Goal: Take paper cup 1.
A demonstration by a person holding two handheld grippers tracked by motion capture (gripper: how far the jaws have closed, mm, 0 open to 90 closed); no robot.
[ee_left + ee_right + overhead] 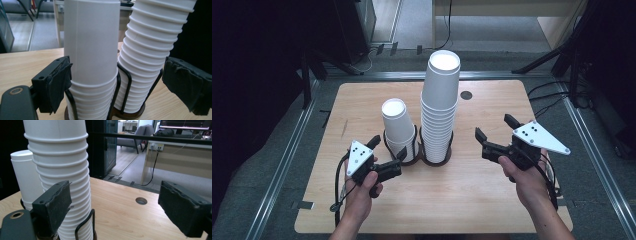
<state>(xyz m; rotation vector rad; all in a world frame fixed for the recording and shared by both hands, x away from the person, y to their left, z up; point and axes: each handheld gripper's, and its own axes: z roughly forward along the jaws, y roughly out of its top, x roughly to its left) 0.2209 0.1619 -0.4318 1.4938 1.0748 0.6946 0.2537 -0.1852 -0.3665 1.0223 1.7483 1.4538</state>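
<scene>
We hold the left gripper (388, 148) low over the near left part of the table (492, 200), wrist bent inward, its jaws pointing right toward the short cup stack (398, 129). The jaws stand spread and grip nothing; in the left gripper view the short cup stack (92, 62) rises between them, with the left pad close beside its wall, though we cannot tell whether it touches. We hold the right gripper (496, 131) on the near right side, forearm angled inward, its jaws pointing left toward the tall cup stack (439, 107). These jaws are likewise spread and empty, well apart from the stack. Both stacks stand upright, side by side, in a black wire holder (431, 157) at the table centre.
</scene>
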